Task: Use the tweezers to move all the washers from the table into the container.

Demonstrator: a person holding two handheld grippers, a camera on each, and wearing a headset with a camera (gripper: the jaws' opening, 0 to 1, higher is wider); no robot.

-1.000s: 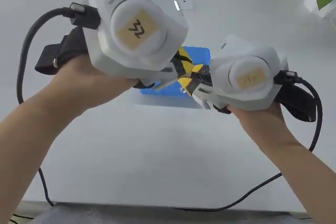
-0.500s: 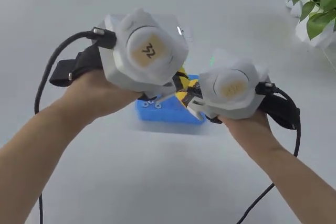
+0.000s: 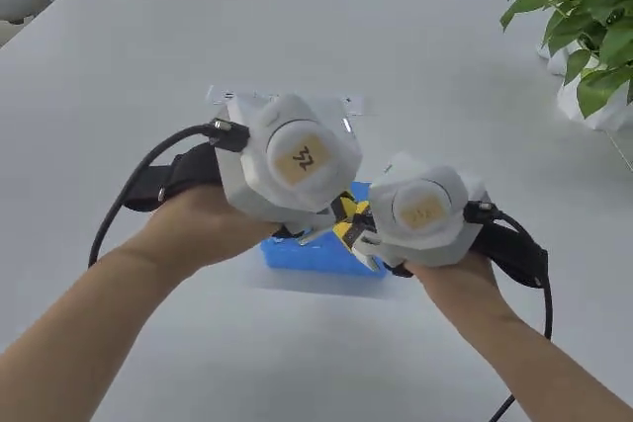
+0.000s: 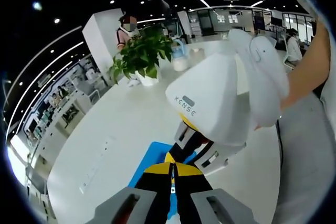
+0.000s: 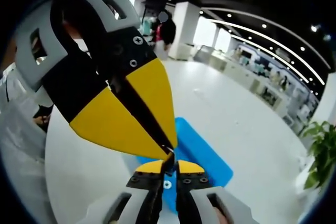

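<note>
A blue container [image 3: 309, 256] lies on the white table under both grippers. My left gripper [image 3: 342, 211] and right gripper [image 3: 353, 235] meet tip to tip just above it, yellow jaws pressed shut. In the right gripper view, the left gripper [image 5: 167, 153] comes in from the upper left and touches the right gripper [image 5: 169, 167]. A thin dark sliver sits between the tips; I cannot tell what it is. Below the right jaws, a small washer [image 5: 167, 184] lies in the blue container [image 5: 207, 163]. In the left gripper view, the left gripper [image 4: 175, 170] faces the right gripper's white body [image 4: 220, 98] over the container [image 4: 152, 161].
A potted plant [image 3: 584, 27] stands at the table's far right, also the plant [image 4: 142, 56]. White paper labels [image 3: 287, 99] lie behind the grippers. Black cables trail from both grippers toward the table's near edge. People stand in the background hall.
The head camera has pulled back and up, so more of the table shows. The two grippers stay tip to tip over the blue container.
</note>
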